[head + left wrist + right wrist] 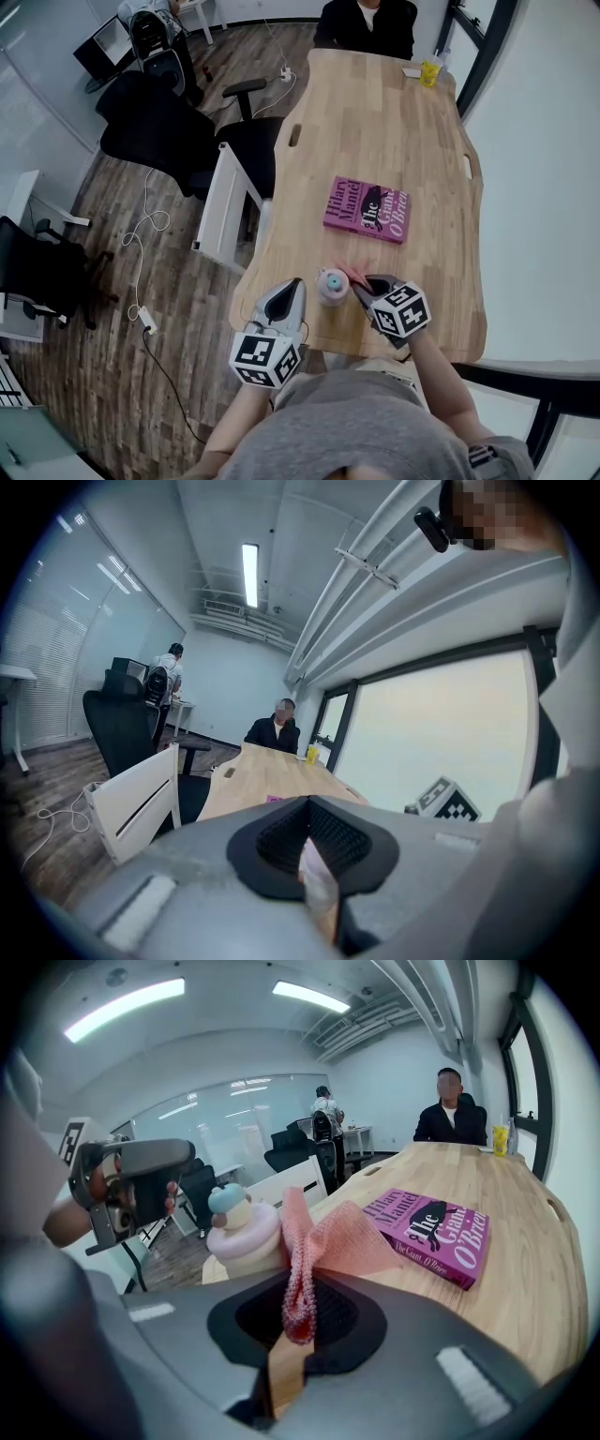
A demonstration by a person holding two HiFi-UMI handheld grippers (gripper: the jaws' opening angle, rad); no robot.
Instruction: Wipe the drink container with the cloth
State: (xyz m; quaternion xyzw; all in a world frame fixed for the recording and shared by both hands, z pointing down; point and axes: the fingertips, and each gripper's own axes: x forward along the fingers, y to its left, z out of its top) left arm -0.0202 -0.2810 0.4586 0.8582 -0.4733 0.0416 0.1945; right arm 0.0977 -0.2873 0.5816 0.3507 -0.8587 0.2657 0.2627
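Note:
The drink container [331,284], a pale pink bottle with a blue knob on its lid, stands upright near the table's front edge; in the right gripper view the container [242,1232] is just left of the jaws. My right gripper [366,284] is shut on a pink mesh cloth [356,277], and the cloth [328,1241] drapes forward beside and against the bottle's right side. My left gripper [296,284] hovers a little left of the bottle, apart from it, jaws together with nothing clearly held. The left gripper [141,1180] also shows, held by a hand.
A magenta book [367,208] lies flat mid-table beyond the bottle. A yellow cup [429,72] stands at the far end, where a person in black [366,23] sits. Black office chairs [159,122] and a white cabinet [225,202] stand left of the wooden table [394,122].

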